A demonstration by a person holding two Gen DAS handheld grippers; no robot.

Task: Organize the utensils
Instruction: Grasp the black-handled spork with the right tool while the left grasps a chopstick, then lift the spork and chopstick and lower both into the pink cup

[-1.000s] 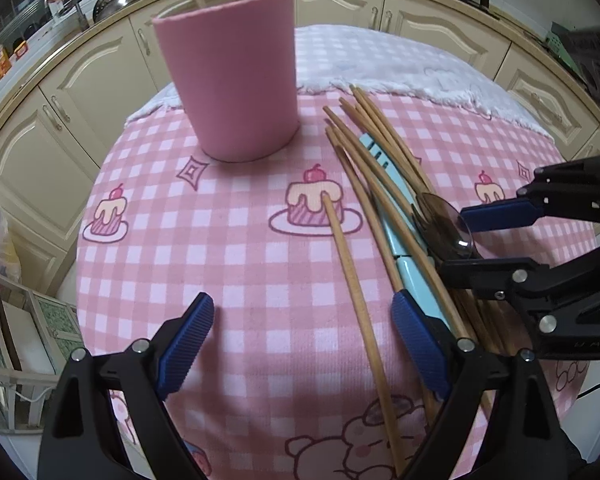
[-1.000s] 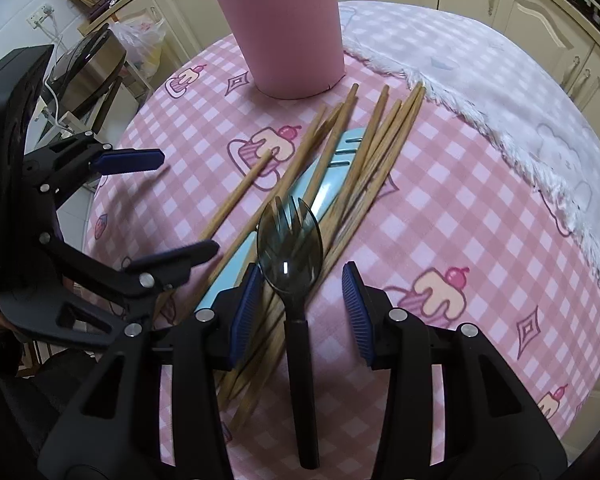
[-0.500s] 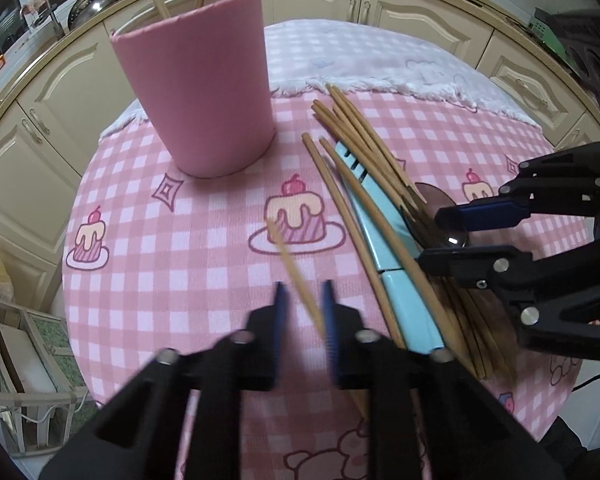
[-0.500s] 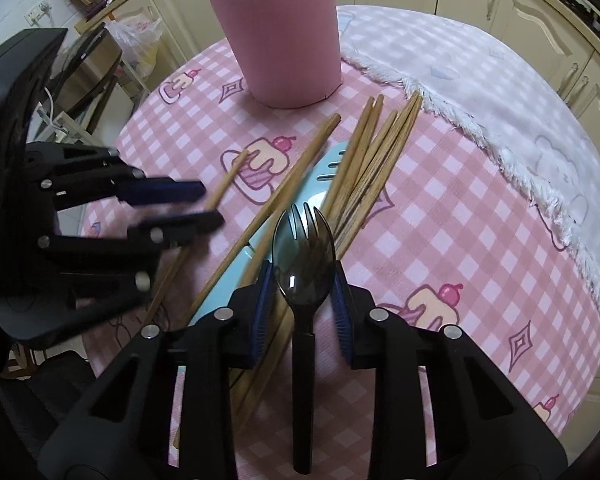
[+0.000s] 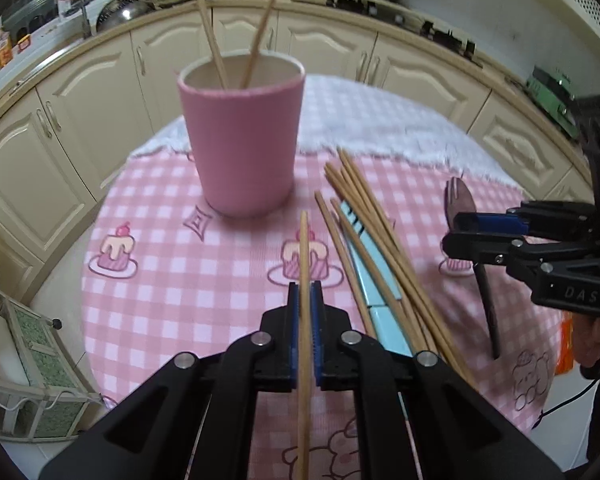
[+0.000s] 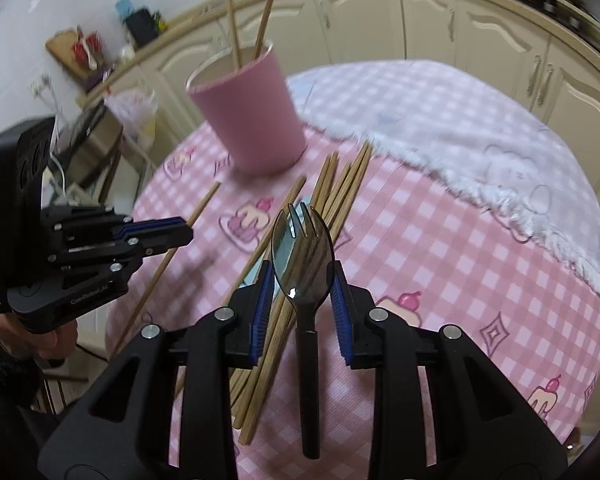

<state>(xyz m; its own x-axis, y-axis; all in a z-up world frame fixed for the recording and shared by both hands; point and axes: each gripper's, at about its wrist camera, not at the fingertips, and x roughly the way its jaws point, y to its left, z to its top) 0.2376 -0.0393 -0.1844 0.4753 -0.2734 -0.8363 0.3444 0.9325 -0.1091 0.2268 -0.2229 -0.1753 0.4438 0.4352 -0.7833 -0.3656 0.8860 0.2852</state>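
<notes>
My left gripper (image 5: 305, 308) is shut on a wooden chopstick (image 5: 304, 248), which it holds off the pink checked tablecloth (image 5: 172, 280), pointing toward the pink cup (image 5: 242, 140). Two chopsticks (image 5: 210, 24) stand in that cup. My right gripper (image 6: 302, 304) is shut on the head of a black spork (image 6: 302, 256), whose handle hangs free above the cloth. From the left wrist, the right gripper (image 5: 466, 236) and spork (image 5: 458, 200) are at the right. Several loose chopsticks (image 5: 380, 248) lie over a light blue utensil (image 5: 376, 284). The right wrist view shows the left gripper (image 6: 180, 232) at the left, with its chopstick (image 6: 168, 256), and the cup (image 6: 252, 120).
A white fleecy cloth (image 5: 380, 128) covers the far part of the round table. Cream kitchen cabinets (image 5: 80, 92) curve behind it. A small rack (image 5: 32, 380) stands on the floor at the left. A person's hand (image 6: 56, 340) holds the left gripper.
The left jaws closed on a single chopstick and lifted it. The right jaws closed on the spork's head and raised it off the pile. Both grippers tilted up toward the cup.
</notes>
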